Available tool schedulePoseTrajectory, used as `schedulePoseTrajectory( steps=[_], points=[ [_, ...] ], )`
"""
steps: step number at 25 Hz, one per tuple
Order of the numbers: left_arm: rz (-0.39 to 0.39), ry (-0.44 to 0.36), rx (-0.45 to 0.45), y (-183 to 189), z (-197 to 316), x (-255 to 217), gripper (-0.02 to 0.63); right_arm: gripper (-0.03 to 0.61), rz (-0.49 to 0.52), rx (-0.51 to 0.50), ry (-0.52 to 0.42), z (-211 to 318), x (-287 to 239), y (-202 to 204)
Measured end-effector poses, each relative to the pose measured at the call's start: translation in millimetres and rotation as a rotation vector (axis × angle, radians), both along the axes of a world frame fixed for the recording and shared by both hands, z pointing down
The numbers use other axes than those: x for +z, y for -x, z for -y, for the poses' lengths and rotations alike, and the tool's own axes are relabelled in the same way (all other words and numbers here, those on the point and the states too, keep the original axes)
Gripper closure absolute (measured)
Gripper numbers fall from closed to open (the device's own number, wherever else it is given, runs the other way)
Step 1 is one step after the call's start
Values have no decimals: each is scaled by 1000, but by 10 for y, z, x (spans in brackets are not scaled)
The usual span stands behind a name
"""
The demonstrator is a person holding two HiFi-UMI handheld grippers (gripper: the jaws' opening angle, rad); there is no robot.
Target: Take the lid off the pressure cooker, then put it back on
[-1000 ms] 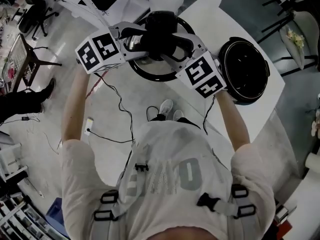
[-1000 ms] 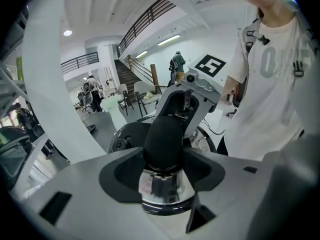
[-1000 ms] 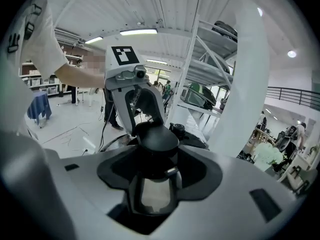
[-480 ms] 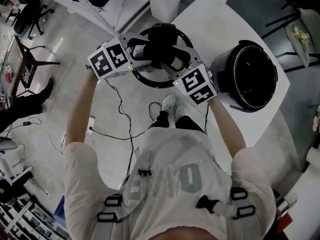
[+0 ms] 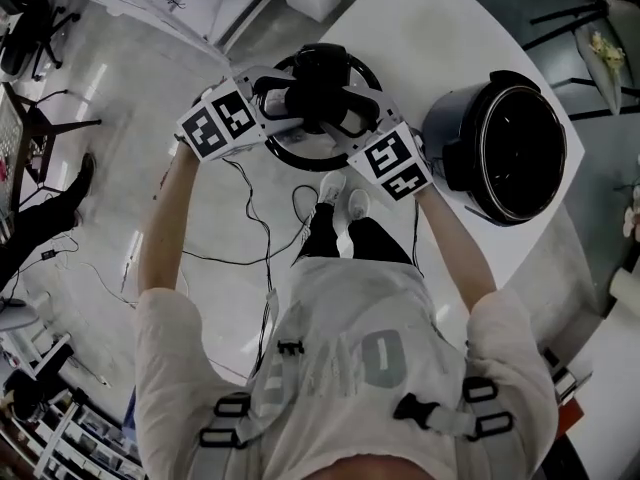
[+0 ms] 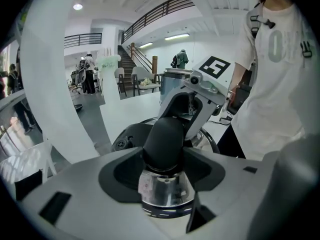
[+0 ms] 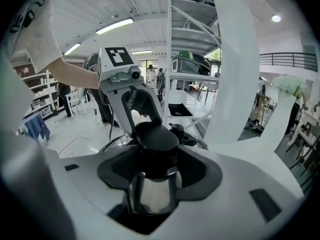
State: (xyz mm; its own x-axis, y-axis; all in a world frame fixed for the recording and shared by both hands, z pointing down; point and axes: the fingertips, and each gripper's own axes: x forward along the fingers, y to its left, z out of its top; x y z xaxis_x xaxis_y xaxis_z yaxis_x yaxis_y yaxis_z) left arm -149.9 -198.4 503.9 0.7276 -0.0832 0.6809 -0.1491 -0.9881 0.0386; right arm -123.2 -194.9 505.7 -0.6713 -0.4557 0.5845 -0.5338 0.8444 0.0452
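Head view: both forearms reach forward with the grippers angled downward. Left gripper (image 5: 278, 103) and right gripper (image 5: 352, 126) are clamped on opposite ends of the lid handle (image 5: 320, 86). They hold the lid (image 5: 303, 158) at the edge of the table (image 5: 420, 28), left of the open pressure cooker pot (image 5: 505, 148).

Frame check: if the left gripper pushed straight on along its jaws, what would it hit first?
The lid handle, which the left gripper has clamped between its jaws. Directly past it, the right gripper faces back, gripping the handle's far end.
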Motion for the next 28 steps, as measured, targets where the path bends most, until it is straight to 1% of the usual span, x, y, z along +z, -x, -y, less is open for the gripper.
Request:
schedulePoseTrajectory(
  steps=[4,9,13,17,19,21,25,28],
  points=[
    [-14,0,0,-59,22,122,370,339,-11,18,15,18,148,-63],
    [12,-38,24,-167,20,224,368,341,-56,46,47,6,313,-183],
    [-40,-34,13,-210,31,202,365,339,-56,62,47,15,318,-206],
    [-47,-12,2,-217,19,205,364,336,-44,64,56,2,323,-216],
    [-49,15,-20,-221,27,208,364,336,-28,91,67,11,327,-234],
    [-49,15,-42,-216,30,193,364,318,-16,126,68,8,316,-264],
    [-75,-27,-93,-146,68,8,362,308,16,151,48,-43,136,-292],
    [-107,-86,-156,-74,154,-271,330,304,81,171,10,-70,-194,-302]
  ],
)
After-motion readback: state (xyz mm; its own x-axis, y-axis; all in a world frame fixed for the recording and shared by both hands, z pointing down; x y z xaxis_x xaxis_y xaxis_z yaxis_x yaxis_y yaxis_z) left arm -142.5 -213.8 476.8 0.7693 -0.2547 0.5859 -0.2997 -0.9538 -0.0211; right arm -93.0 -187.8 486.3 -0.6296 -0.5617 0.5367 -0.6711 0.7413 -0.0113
